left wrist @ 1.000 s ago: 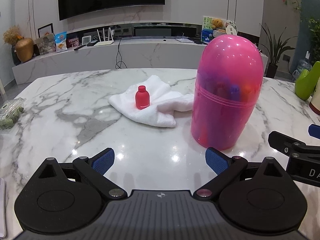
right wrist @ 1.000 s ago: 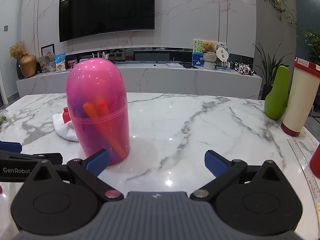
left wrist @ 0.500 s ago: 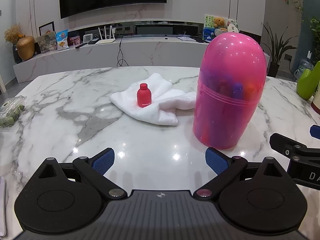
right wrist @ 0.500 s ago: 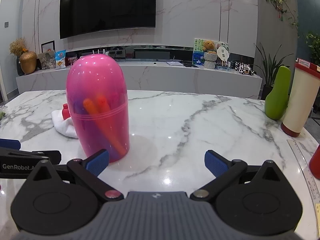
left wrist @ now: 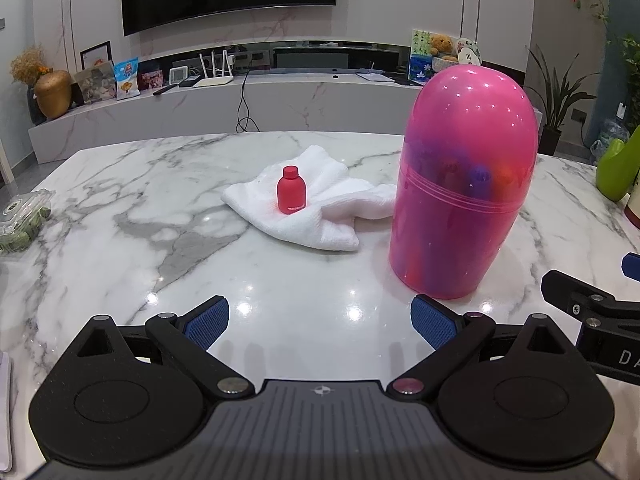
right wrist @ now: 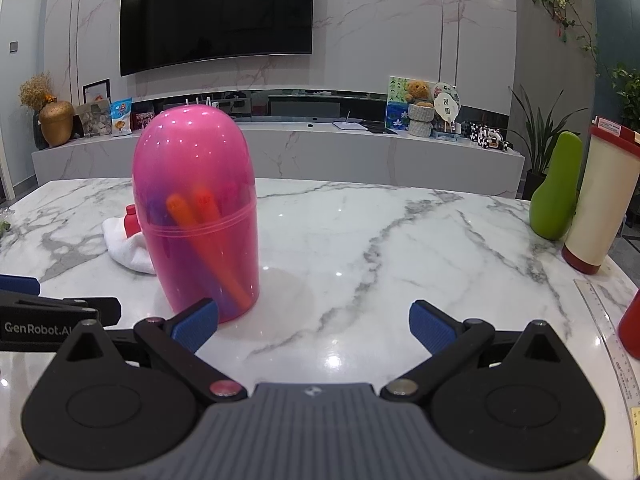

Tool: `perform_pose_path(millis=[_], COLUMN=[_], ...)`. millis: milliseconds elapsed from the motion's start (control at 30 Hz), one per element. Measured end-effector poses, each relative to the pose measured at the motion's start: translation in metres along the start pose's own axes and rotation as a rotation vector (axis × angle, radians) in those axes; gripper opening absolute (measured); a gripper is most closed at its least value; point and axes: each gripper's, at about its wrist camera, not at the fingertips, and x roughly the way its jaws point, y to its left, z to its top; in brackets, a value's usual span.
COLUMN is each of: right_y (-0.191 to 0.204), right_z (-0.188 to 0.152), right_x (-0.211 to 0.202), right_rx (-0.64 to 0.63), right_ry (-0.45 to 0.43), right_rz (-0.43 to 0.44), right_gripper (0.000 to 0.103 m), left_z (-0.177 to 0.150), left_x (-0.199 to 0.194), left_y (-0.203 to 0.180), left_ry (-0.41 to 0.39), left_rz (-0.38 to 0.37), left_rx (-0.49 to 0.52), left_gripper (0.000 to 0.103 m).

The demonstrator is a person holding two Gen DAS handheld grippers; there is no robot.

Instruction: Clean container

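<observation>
A tall pink capsule-shaped container [left wrist: 460,184] with a domed lid stands upright on the marble table [left wrist: 120,220]; coloured markers show through its wall. It also shows in the right wrist view [right wrist: 196,216]. A white cloth [left wrist: 320,208] lies left of it with a small red bottle [left wrist: 291,195] standing on it. My left gripper [left wrist: 320,322] is open and empty, short of the container and to its left. My right gripper [right wrist: 314,324] is open and empty, with the container ahead at its left finger.
A green pear-shaped object [right wrist: 556,188] and a white cylinder with a red base [right wrist: 600,196] stand at the right edge. A ruler [right wrist: 612,344] lies at the right front. A clear plastic box [left wrist: 24,216] sits at the left edge.
Both grippers have drifted slightly toward the container, which looks a little larger and nearer. Both stay open.
</observation>
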Motion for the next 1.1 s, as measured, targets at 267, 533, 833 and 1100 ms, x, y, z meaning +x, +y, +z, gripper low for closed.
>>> perform_pose_path(millis=[267, 533, 833, 1100], right_y=[0.001, 0.001, 0.002, 0.0], right_z=[-0.001, 0.0, 0.001, 0.001], right_x=[0.001, 0.003, 0.005, 0.01], right_rx=[0.004, 0.002, 0.002, 0.024], right_ry=[-0.001, 0.001, 0.013, 0.031], right_rz=[0.003, 0.009, 0.014, 0.025], right_gripper=[0.103, 0.103, 0.103, 0.103], left_z=[0.001, 0.001, 0.001, 0.015], left_x=[0.002, 0.004, 0.006, 0.012], left_y=[0.0, 0.002, 0.003, 0.013], left_ry=[0.004, 0.007, 0.006, -0.056], left_rz=[0.002, 0.001, -0.001, 0.012], left_rx=[-0.004, -0.01, 0.001, 0.023], left_gripper=[0.099, 0.099, 0.099, 0.094])
